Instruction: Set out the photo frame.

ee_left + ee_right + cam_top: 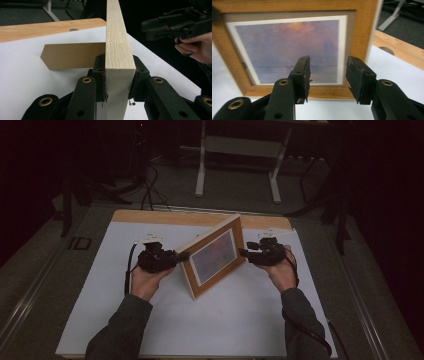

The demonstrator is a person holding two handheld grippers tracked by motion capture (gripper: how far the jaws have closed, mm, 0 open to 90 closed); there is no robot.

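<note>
Picture frame [214,256] stands on edge on the white sheet covering the table [165,330], near the middle, tilted up.

High view: frame's long axis runs diagonally, near-left corner low toward the person, far-right corner high. Left gripper [178,256] meets the frame at its left side edge. Right gripper [243,253] sits just beside the right side edge, apparently short of contact. Both hands level with each other, one on each side of the frame.

Left gripper view: jaws closed on the frame's pale wooden side edge [117,57], pads pressing on both faces. A brown cardboard easel flap [72,55] juts from the back of the frame out over the white sheet. Right gripper [147,27] visible beyond the frame, apart from it.

Right gripper view: jaws stand open with nothing between them [328,72]. Frame's front [287,45] faces the camera close ahead, a hazy purple sunset print under a white mat.

Judgement: frame lies straight ahead of the right gripper, face-on, not edge-on. To grip, the right gripper would need to come round to the rim. Left gripper alone carries the frame.
</note>
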